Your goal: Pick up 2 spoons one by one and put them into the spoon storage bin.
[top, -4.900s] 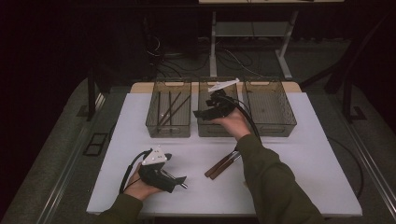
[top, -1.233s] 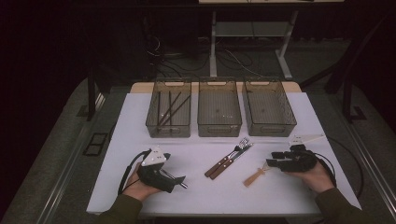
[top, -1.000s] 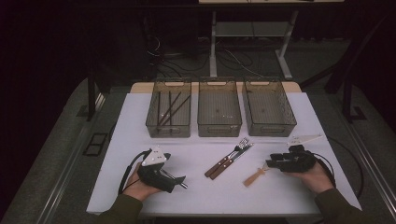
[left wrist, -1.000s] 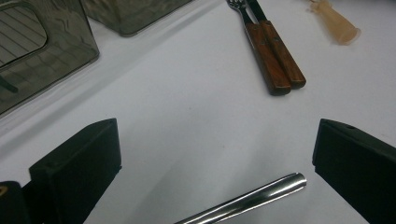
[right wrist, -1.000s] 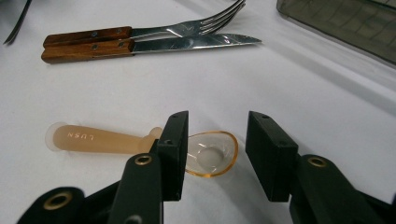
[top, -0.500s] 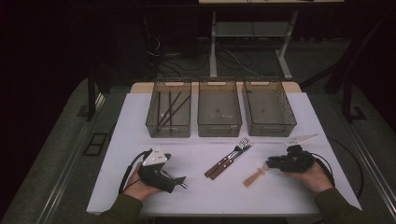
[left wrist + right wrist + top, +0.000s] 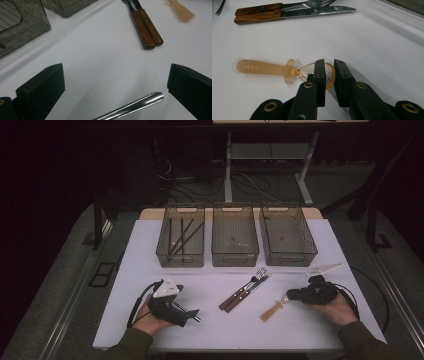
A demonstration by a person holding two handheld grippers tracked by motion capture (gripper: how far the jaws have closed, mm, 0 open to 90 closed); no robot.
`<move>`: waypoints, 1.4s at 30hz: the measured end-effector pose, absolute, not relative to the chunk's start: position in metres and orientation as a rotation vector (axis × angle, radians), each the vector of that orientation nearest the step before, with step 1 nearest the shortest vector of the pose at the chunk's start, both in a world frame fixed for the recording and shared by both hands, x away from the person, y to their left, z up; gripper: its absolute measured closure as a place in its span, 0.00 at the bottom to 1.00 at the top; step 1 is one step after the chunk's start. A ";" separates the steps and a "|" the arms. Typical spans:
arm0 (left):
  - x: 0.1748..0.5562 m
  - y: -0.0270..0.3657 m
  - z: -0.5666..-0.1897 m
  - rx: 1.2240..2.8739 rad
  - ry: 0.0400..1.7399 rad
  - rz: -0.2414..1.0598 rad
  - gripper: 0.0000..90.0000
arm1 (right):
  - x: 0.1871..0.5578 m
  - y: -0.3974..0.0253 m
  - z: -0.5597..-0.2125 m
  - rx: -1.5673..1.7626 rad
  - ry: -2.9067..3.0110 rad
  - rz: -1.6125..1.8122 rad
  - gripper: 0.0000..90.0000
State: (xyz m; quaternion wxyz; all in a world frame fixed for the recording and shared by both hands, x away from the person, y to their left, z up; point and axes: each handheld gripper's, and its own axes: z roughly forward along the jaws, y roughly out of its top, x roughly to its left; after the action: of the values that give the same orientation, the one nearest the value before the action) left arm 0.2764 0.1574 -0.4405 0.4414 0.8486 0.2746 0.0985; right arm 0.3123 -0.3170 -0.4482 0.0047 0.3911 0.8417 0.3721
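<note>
An amber spoon [image 7: 272, 311] with a translucent handle [image 7: 259, 67] lies on the white table [image 7: 210, 280] at the front right. My right gripper [image 7: 329, 72] is down at its bowl end, jaws shut on the thin bowl; in the high view that gripper [image 7: 291, 295] touches the spoon's right end. A wooden-handled fork and knife [image 7: 245, 290] lie side by side in the middle, also in the left gripper view [image 7: 146, 30]. My left gripper [image 7: 115, 80] rests open at the front left [image 7: 192, 313], a shiny steel rod [image 7: 135, 106] lying loose between its jaws.
Three grey see-through bins stand in a row at the back: the left bin [image 7: 165, 256] holds dark sticks, then the middle bin [image 7: 235, 257] and the right bin [image 7: 290, 256]. A white label strip [image 7: 325, 268] lies near the right hand.
The right hand came from over the middle bin down to the spoon at the front right; over the last second it barely shifted. The left hand stayed put.
</note>
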 end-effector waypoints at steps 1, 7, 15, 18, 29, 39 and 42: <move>0.276 0.157 -0.440 2.107 0.681 0.244 0.00 | 0.312 -0.317 -0.448 1.225 2.639 1.168 0.90; 0.276 0.157 -0.440 2.102 0.681 0.243 0.00 | 0.313 -0.322 -0.444 1.246 2.620 1.243 0.94; 0.276 0.157 -0.440 2.101 0.680 0.243 0.00 | 0.312 -0.323 -0.439 1.245 2.605 1.285 0.95; 0.276 0.157 -0.440 2.100 0.680 0.244 0.00 | 0.311 -0.324 -0.436 1.240 2.592 1.313 0.95; 0.276 0.157 -0.440 2.098 0.682 0.243 0.00 | 0.310 -0.322 -0.429 1.227 2.557 1.351 0.95; 0.276 0.158 -0.440 2.092 0.682 0.239 0.00 | 0.312 -0.318 -0.423 1.221 2.537 1.350 0.95; 0.276 0.158 -0.440 2.094 0.679 0.235 0.00 | 0.314 -0.318 -0.421 1.229 2.523 1.357 0.95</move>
State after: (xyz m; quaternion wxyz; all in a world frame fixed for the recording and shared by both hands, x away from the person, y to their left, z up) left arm 0.2760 0.1582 -0.4402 0.4476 0.8458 0.2742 0.0950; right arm 0.3136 -0.3179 -0.4208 0.0120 0.3943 0.8093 0.4351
